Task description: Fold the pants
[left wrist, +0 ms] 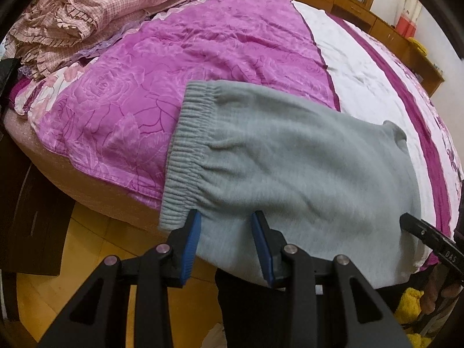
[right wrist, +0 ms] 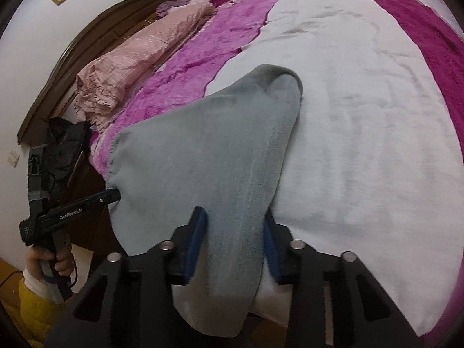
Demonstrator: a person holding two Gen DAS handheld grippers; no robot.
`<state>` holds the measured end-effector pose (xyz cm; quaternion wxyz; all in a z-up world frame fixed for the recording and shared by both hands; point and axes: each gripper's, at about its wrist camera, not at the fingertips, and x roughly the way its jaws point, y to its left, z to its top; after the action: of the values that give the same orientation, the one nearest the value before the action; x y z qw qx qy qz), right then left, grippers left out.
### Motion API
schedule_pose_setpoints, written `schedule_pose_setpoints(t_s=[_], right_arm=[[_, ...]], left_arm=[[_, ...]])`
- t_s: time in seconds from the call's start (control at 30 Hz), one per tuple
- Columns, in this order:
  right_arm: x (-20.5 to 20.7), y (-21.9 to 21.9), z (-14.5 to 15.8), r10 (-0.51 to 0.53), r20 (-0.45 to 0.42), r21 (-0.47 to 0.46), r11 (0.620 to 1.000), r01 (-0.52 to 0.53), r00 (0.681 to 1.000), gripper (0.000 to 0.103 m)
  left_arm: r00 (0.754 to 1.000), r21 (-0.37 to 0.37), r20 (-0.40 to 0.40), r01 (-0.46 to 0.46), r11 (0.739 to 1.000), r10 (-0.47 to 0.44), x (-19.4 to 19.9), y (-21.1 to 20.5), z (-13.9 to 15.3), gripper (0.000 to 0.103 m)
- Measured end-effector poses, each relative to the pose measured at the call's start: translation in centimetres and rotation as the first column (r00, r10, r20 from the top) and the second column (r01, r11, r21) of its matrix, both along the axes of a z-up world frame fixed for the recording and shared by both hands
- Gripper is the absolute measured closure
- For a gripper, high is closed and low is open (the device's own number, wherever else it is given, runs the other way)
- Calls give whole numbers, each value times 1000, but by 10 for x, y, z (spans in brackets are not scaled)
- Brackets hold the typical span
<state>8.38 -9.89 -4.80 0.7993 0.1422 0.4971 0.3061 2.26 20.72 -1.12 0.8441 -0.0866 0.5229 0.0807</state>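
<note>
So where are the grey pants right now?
The grey pants lie at the near edge of the bed, waistband on the purple quilt, between both grippers.

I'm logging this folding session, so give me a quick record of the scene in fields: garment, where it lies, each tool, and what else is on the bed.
garment: grey pants, folded, ribbed waistband at one end
surface: bed with purple and white bedspread; pants overhang its near edge
left tool: open, at the pants' edge near the waistband
right tool: open, fabric lying between its fingers
other: pink checked bedding bunched near the headboard
</note>
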Motion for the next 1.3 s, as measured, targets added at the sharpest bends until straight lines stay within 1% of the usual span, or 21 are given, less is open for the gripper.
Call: schedule_pose_setpoints(t_s=[0.03, 0.13, 0.23, 0.37, 0.53, 0.63, 0.73, 0.8, 0.97, 1.17, 1.3], right_arm=[[0, -1, 1, 1, -3, 11, 1000, -1, 1000, 84], [0, -3, 5, 2, -1, 28, 1000, -2, 1000, 91], [-1, -3, 11, 11, 8, 40, 999, -12, 1000, 94], [-1, -5, 22, 22, 8, 70, 997, -23, 1000, 94], [-1, -2, 38, 42, 24, 79, 996, -44, 999, 94], [-5, 2, 52, 58, 59, 83, 995, -63, 997, 95], [-7, 6, 65, 76, 84, 86, 993, -84, 994, 95], [-8, 8, 73, 88, 93, 90, 991, -96, 992, 95], [-9, 14, 86, 108, 113, 92, 989, -119, 988, 95], [-9, 22, 94, 134, 129, 88, 985, -146, 982, 95], [-8, 27, 100, 152, 136, 89, 982, -164, 979, 95]], left_arm=[[1000, 3, -1, 1, 1000, -1, 0, 0, 0, 65], [1000, 12, -2, -7, 1000, 7, -1, -1, 4, 65], [1000, 26, 15, -15, 1000, 15, -4, -3, 12, 65], [999, 82, 50, -19, 996, 15, -8, -7, 26, 65], [995, 55, 102, -20, 998, 14, -10, -8, 42, 65], [992, 46, 124, 1, 999, -7, -7, -16, 46, 65], [991, 38, 132, 21, 999, -26, -2, -28, 45, 65], [990, 15, 133, 45, 999, -47, 2, -37, 40, 65], [989, 20, 124, 77, 997, -79, 8, -53, 31, 65], [991, 13, 89, 94, 995, -95, 16, -59, 13, 65], [990, 7, 92, 103, 995, -103, 15, -57, 10, 65]])
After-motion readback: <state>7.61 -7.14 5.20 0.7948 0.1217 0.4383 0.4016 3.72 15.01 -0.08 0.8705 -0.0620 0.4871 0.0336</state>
